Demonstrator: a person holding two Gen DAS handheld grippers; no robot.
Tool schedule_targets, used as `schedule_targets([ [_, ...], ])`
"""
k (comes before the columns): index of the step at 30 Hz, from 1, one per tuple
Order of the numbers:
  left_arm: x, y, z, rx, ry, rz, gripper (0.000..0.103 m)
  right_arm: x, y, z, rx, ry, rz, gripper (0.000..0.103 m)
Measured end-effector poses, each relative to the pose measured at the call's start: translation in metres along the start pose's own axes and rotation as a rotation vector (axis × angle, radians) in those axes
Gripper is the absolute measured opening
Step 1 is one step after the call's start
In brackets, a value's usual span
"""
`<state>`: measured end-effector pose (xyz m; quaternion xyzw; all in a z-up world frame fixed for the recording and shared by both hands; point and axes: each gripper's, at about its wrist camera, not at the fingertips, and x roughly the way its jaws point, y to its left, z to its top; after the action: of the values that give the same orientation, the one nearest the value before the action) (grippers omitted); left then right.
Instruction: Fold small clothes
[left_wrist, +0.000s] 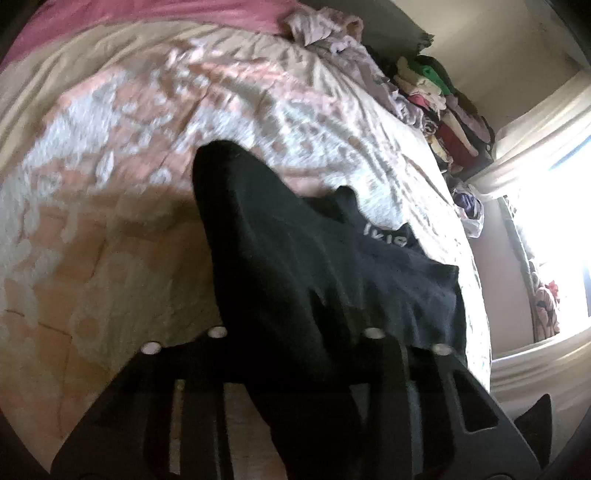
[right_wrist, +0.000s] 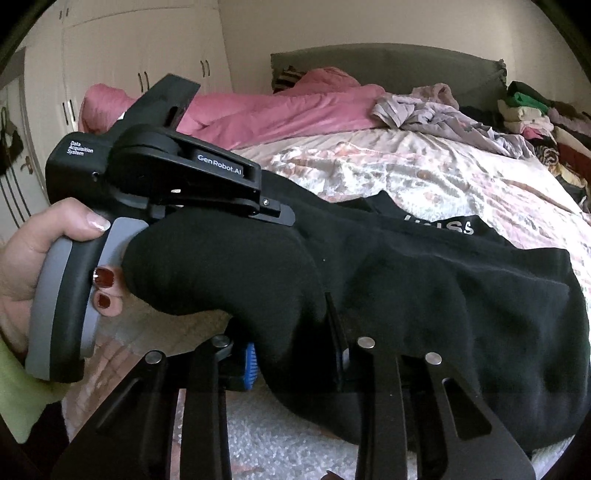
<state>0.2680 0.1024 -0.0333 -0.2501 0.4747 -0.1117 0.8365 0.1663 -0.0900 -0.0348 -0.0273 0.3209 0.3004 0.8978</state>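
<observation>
A small black garment (left_wrist: 295, 258) with white lettering on its waistband hangs over the bed; in the right wrist view it (right_wrist: 424, 295) stretches between both grippers. My left gripper (left_wrist: 295, 354) is shut on one edge of it, its fingers buried in cloth; the left gripper (right_wrist: 280, 214) also shows in the right wrist view, gripping the garment's left side. My right gripper (right_wrist: 295, 365) is shut on the garment's near edge, with a blue pad (right_wrist: 250, 365) showing beside the cloth.
The bed has a pale floral cover (left_wrist: 147, 147) (right_wrist: 424, 173). A pink blanket (right_wrist: 277, 110) and a crumpled lilac garment (right_wrist: 443, 110) lie near the headboard. A pile of clothes (left_wrist: 443, 107) sits at the bed's far side. White wardrobes (right_wrist: 129, 55) stand behind.
</observation>
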Motion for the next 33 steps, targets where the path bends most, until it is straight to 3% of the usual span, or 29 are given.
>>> schedule_targets([
  [12, -0.018, -0.096, 0.002, 0.167, -0.072, 0.011, 0.017, -0.063, -0.039, -0.001, 0.122, -0.133, -0.052, 0.024],
  [22, 0.029, -0.178, -0.014, 0.274, -0.032, 0.039, 0.017, -0.093, -0.098, -0.026, 0.334, -0.152, -0.078, 0.023],
  [29, 0.062, -0.207, -0.029, 0.301, 0.000, 0.037, 0.017, -0.104, -0.114, -0.040, 0.344, -0.140, -0.167, 0.020],
  [33, 0.080, -0.222, -0.034, 0.326, 0.034, 0.047, 0.017, -0.106, -0.124, -0.049, 0.382, -0.127, -0.175, 0.019],
])
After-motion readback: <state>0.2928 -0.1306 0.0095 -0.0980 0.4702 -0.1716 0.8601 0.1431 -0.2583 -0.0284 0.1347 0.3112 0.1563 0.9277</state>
